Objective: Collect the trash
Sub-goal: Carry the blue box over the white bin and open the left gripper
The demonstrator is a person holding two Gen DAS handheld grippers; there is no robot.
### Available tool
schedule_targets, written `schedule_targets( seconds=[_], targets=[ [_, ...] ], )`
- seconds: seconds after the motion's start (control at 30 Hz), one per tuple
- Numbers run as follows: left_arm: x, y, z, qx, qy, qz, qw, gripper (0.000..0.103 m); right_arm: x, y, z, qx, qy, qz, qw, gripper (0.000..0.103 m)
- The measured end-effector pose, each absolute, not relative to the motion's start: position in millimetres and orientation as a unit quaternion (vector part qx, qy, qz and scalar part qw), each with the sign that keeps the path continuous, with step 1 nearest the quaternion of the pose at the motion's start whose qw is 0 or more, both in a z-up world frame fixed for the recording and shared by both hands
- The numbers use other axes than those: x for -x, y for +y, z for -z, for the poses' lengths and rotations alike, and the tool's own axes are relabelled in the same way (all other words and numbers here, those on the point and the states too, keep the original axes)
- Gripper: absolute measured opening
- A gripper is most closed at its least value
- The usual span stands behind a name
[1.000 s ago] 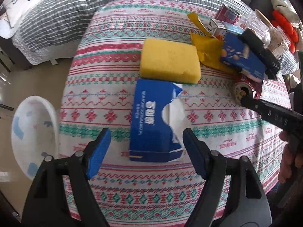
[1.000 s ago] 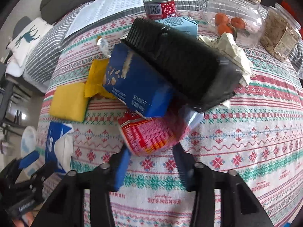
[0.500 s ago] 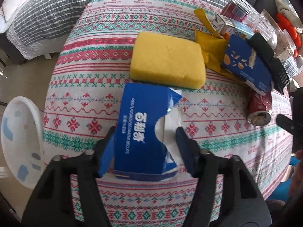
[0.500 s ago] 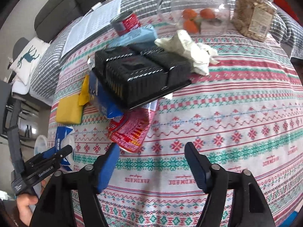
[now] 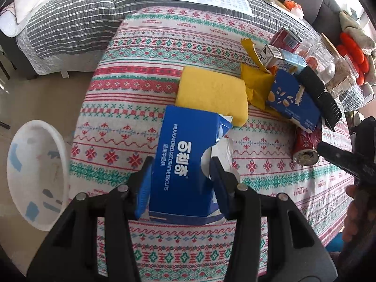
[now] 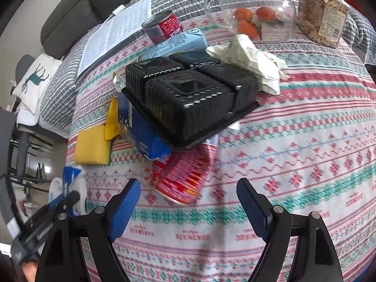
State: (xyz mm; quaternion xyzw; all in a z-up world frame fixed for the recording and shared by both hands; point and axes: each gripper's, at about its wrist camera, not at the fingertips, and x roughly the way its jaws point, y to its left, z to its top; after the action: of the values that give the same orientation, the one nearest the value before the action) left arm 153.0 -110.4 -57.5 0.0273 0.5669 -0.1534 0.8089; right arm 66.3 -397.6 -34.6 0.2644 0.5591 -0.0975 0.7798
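1. Two sets of jaws are showing. Those of the left gripper (image 5: 179, 184) are closing on the torn blue biscuit box (image 5: 185, 164), flanking its near end; whether both pads are pressing yet is unclear.
2. The right gripper (image 6: 188, 208) is opening, its jaws standing wide and empty over the worktop (image 6: 305, 145), with the crushed red can (image 6: 185, 176) lying just beyond them.
3. Risk: the box is open and flimsy, so a squeeze may be crumpling it, or it may be slipping free on lifting.
4. Both hands are pointing their grippers steeply downward.
5. The white bin (image 5: 35, 174) is standing on the floor beside the worktop edge, at the left.
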Motion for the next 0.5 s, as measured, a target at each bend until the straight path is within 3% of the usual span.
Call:
schedule_targets(
  seconds=[0.3,0.33,0.4,0.5],
  targets=[
    [-140.3,-90.7,49.0,-0.024,0.566,0.141,0.812,0.049,-95.0,-389.8,56.1,-0.215,0.573,0.148,0.777,0.084],
    [-138.2,-87.4,47.5,-0.023,0.566,0.14,0.812,0.049,-95.1,-388.8,57.2,-0.21,0.575,0.147,0.777,0.081],
    [-136.4,-79.7,45.2,-0.023,0.564,0.134,0.815,0.049,-97.9,-381.8,57.5,-0.191,0.577,0.145,0.781,0.06],
    [-133.4,-67.4,41.2,-0.015,0.562,0.126,0.817,0.049,-92.2,-378.5,56.9,-0.176,0.585,0.132,0.78,0.059]
  ],
)
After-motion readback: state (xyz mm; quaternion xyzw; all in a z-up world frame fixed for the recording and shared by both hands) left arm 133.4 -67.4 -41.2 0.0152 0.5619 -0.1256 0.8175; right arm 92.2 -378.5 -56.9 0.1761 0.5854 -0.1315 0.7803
